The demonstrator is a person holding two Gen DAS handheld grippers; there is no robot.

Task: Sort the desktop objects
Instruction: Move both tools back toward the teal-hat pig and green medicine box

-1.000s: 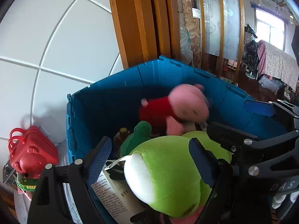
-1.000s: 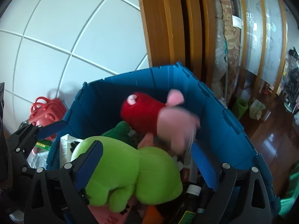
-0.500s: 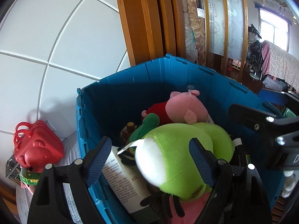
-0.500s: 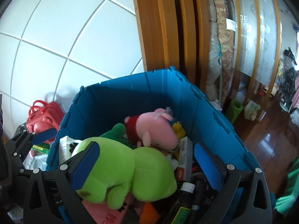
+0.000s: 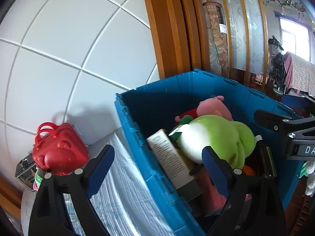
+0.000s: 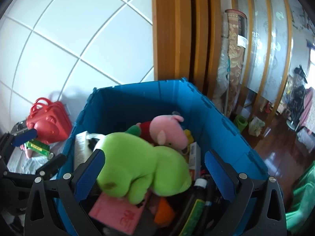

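Note:
A blue crate (image 5: 137, 149) (image 6: 222, 125) holds a pink pig plush in a red dress (image 5: 214, 109) (image 6: 167, 131). The pig lies behind a big green plush (image 5: 226, 137) (image 6: 141, 165), beside a printed box (image 5: 169, 155). My left gripper (image 5: 157, 169) hangs over the crate's left wall. Its jaws are opening and nothing is between them. My right gripper (image 6: 154, 174) is open wide above the green plush, and its pads (image 6: 90, 173) do not touch it. The right gripper also shows at the right edge of the left wrist view.
A red bear-shaped case (image 5: 59, 149) (image 6: 49, 125) stands left of the crate by the white tiled wall, with a small green box (image 6: 37, 147) and a metal box (image 5: 25, 169) near it. A striped cloth (image 5: 122, 196) covers the surface. Wooden door frames stand behind.
The pink pig plush, in the air a second ago, has dropped and settled in the crate behind the green plush. Both grippers have drawn back, the left one shifting left past the crate wall.

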